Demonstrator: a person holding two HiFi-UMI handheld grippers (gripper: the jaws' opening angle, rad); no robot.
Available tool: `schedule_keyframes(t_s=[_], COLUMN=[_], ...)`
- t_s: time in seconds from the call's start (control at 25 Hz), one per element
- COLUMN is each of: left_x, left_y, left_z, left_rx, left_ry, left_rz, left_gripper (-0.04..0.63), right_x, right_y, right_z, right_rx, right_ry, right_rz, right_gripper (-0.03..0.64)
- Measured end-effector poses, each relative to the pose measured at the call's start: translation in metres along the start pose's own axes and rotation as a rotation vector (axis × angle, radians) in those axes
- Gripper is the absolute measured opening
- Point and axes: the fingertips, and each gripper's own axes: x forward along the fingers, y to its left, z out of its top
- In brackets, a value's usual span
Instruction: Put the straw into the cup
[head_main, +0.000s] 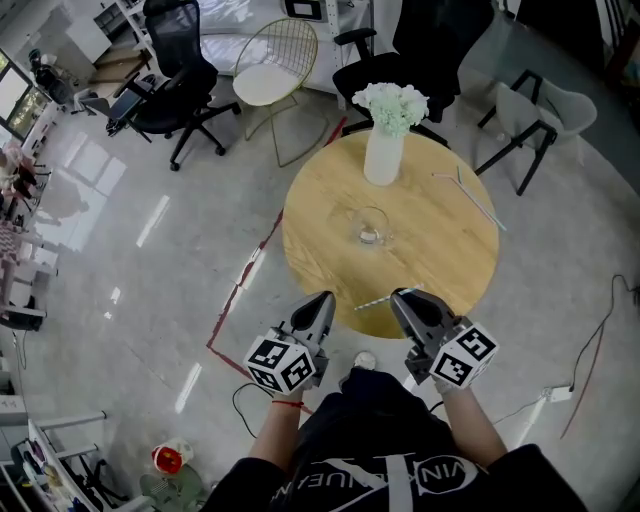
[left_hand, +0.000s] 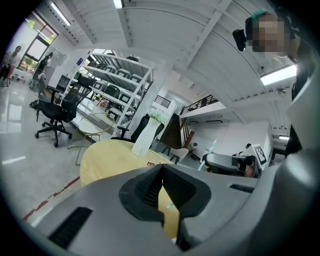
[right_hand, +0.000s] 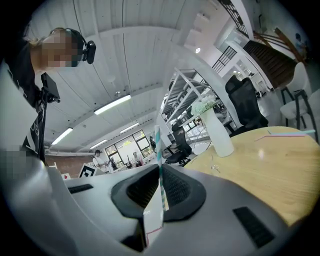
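1. Straw (head_main: 374, 301), striped teal and white, is clamped in the closed jaws of the right gripper (head_main: 402, 297) over the near edge of the round wooden table (head_main: 440, 270). Its free end points toward the left gripper (head_main: 323, 299).
2. The left gripper's jaw tips are pressed together with nothing gripped.
3. The glass cup (head_main: 370, 228) stands upright near the table's middle, apart from both grippers.
4. Farther back stands a white vase of flowers (head_main: 384, 150), with loose straws (head_main: 480, 203) lying to its right.

The table (head_main: 440, 250) is showing pale wood, smooth and matt. The floor (head_main: 150, 250) is reflecting light, glossy (stone or tile, cannot tell). The cup (head_main: 371, 228) is appearing as clear, shiny glass. The straw (right_hand: 158, 150) is looking like matt paper.
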Motion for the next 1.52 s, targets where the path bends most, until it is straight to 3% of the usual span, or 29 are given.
schedule_keyframes(t_s=[0.52,0.84,1.28,1.52], left_x=[0.032,0.062,0.098,0.115], left_y=[0.012,0.029,0.064,0.078], left_z=[0.007,0.009,0.029,0.030], left_rx=[0.035,0.032,0.044,0.050], left_ry=[0.022,0.042,0.087,0.121], left_rz=[-0.001,-0.061,-0.133,-0.163], left_gripper=[0.008,0.008,0.008,0.008], right_x=[0.007,0.020,0.044,0.051], right_y=[-0.030,-0.051,-0.065,-0.079], right_z=[0.011,0.013,0.054,0.076], right_rx=[0.033,0.063,0.090,0.106], right_ry=[-0.016,-0.024,-0.145,-0.217], right_rz=[-0.029,-0.071,-0.020,-0.061], right_gripper=[0.021,0.021,0.021,0.021])
